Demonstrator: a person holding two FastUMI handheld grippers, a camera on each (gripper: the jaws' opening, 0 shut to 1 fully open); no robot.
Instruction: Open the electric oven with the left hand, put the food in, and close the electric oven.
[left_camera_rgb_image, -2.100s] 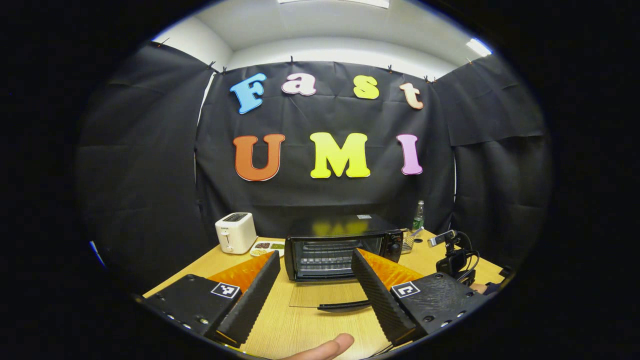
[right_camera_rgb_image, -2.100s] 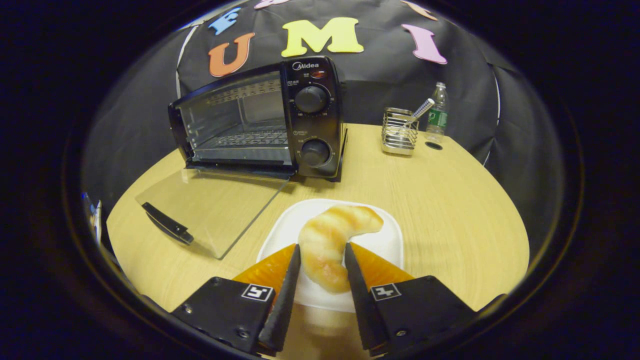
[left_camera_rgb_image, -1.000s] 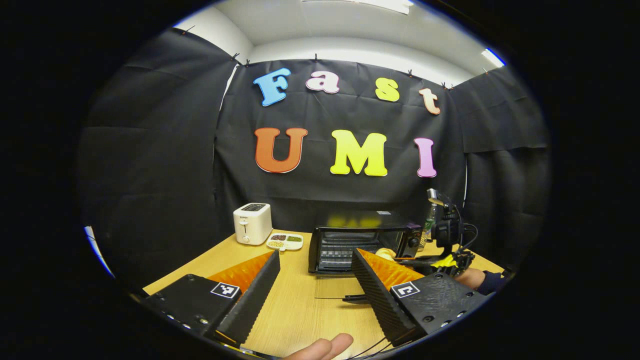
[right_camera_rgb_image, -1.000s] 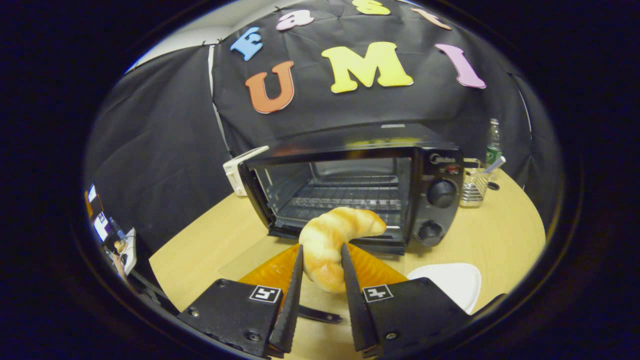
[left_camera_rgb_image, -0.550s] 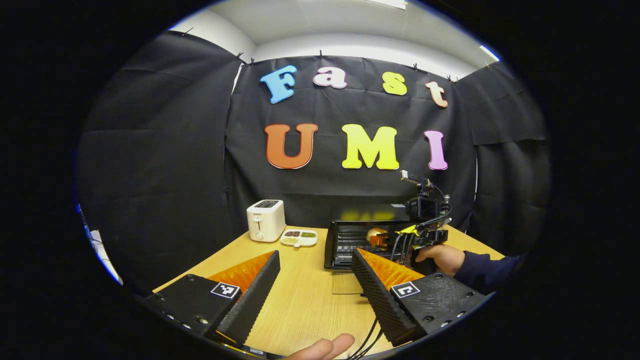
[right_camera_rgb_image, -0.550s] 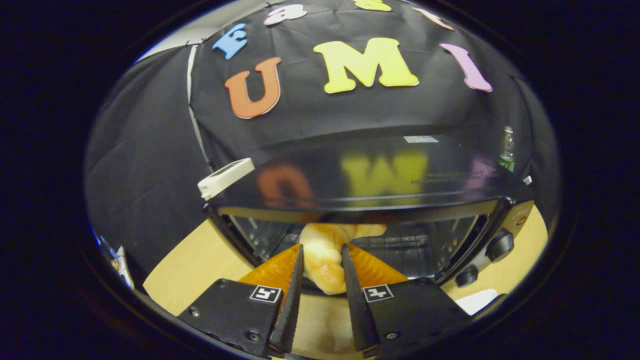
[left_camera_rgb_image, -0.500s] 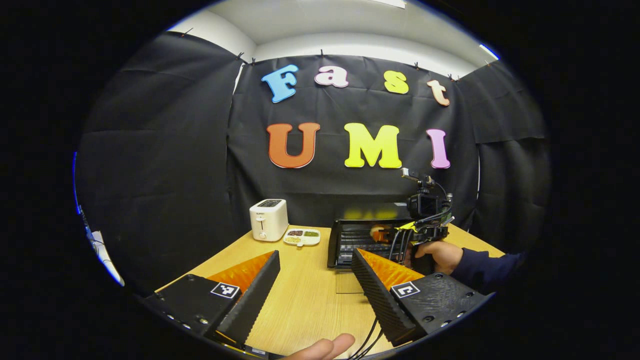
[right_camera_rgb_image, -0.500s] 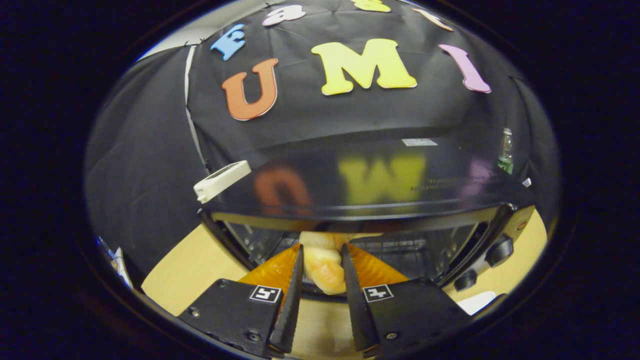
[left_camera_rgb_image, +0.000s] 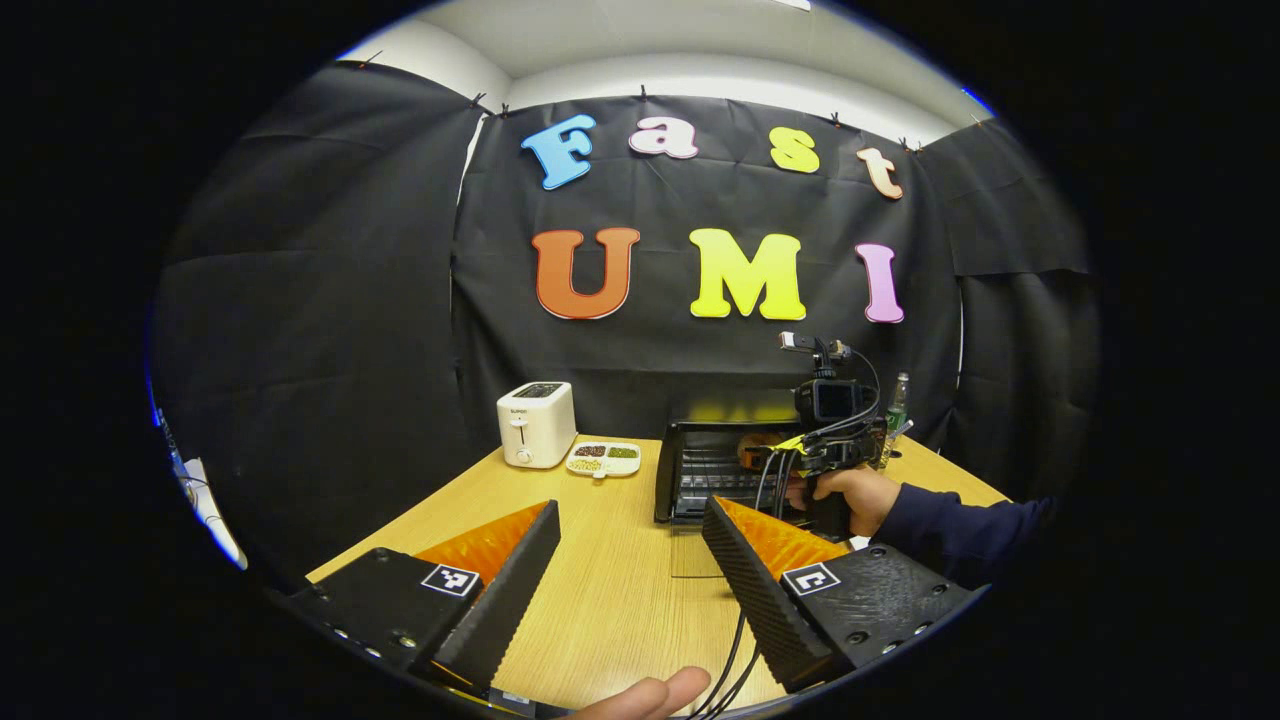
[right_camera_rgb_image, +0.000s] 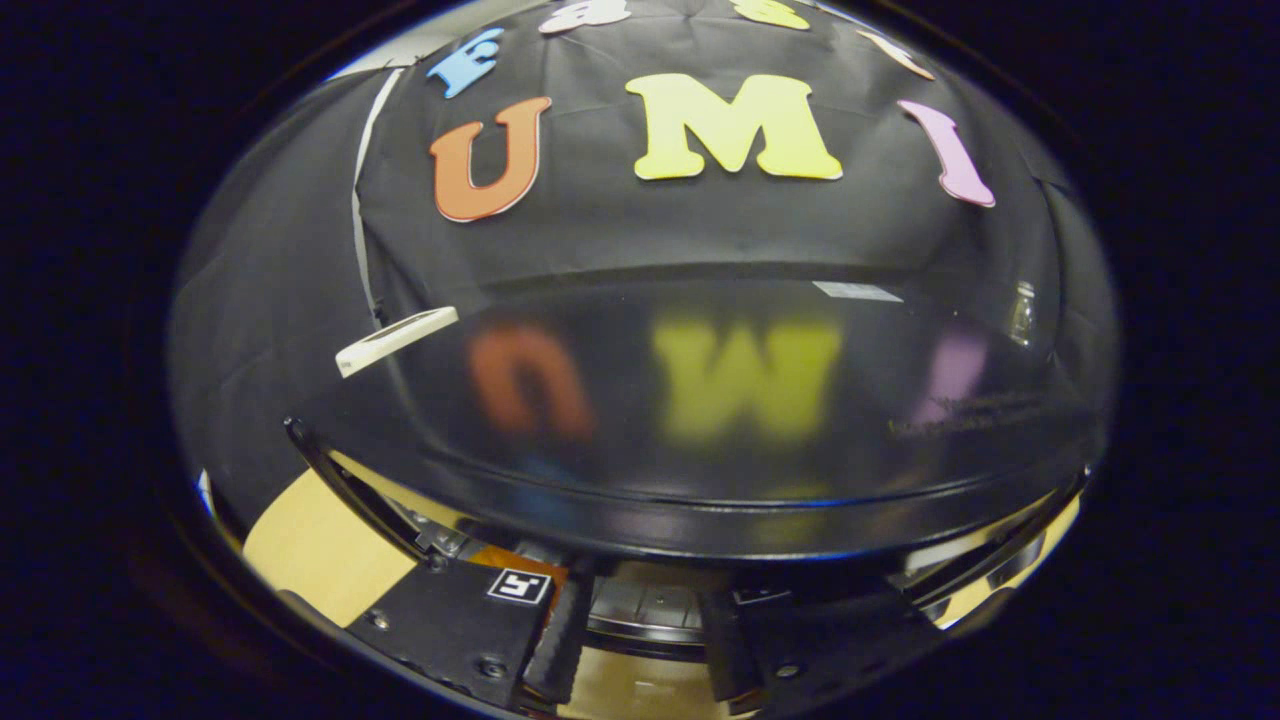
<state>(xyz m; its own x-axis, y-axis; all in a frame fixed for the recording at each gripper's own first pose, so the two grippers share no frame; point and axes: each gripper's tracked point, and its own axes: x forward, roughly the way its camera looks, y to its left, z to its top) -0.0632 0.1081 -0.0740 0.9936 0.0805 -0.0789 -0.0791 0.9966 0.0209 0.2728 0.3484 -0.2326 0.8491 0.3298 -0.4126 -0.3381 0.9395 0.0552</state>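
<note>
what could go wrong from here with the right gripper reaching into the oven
1. The right gripper reaches in low under the oven top edge; lifting while pulling out could knock that edge.
2. That edge covers the fingertips in the right gripper view, so a release may be hard to judge.
3. Cables trail over the table near the open glass door and might snag it.

Black electric oven (left_camera_rgb_image: 715, 470) on table, door folded down open
</note>
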